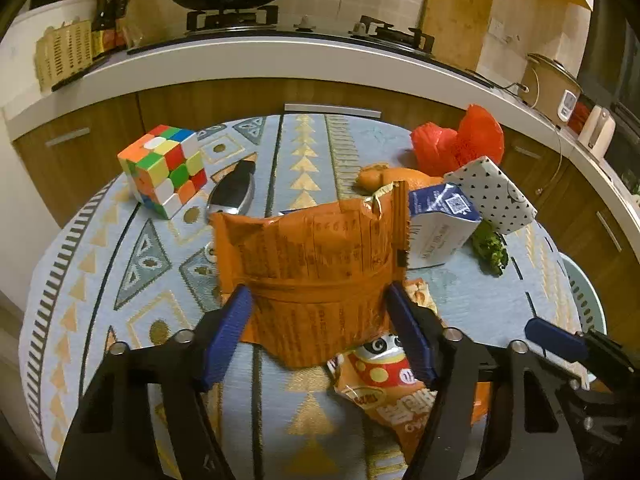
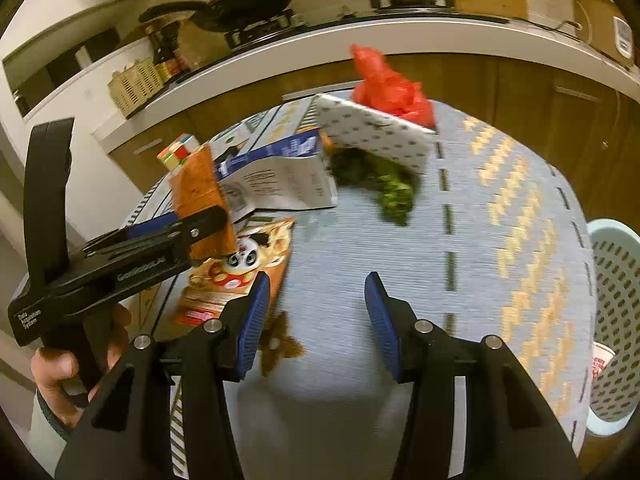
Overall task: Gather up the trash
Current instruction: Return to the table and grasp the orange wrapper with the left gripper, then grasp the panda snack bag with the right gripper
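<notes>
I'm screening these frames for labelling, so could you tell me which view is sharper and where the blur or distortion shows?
Left wrist view: sharp, print on the orange wrapper readable, though the counter edge bows from the fisheye. Right wrist view: motion-smeared, greens and tablecloth streaky, warm dim light.

Cube (image 1: 166,170) left of wrapper (image 1: 308,264), carton (image 1: 442,222) right, basket (image 2: 614,320) beside table (image 2: 500,216)

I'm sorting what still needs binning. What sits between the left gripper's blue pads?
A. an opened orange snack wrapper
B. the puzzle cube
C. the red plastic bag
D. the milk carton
A: the orange snack wrapper stands between the left gripper pads, both pressing its sides.
</notes>
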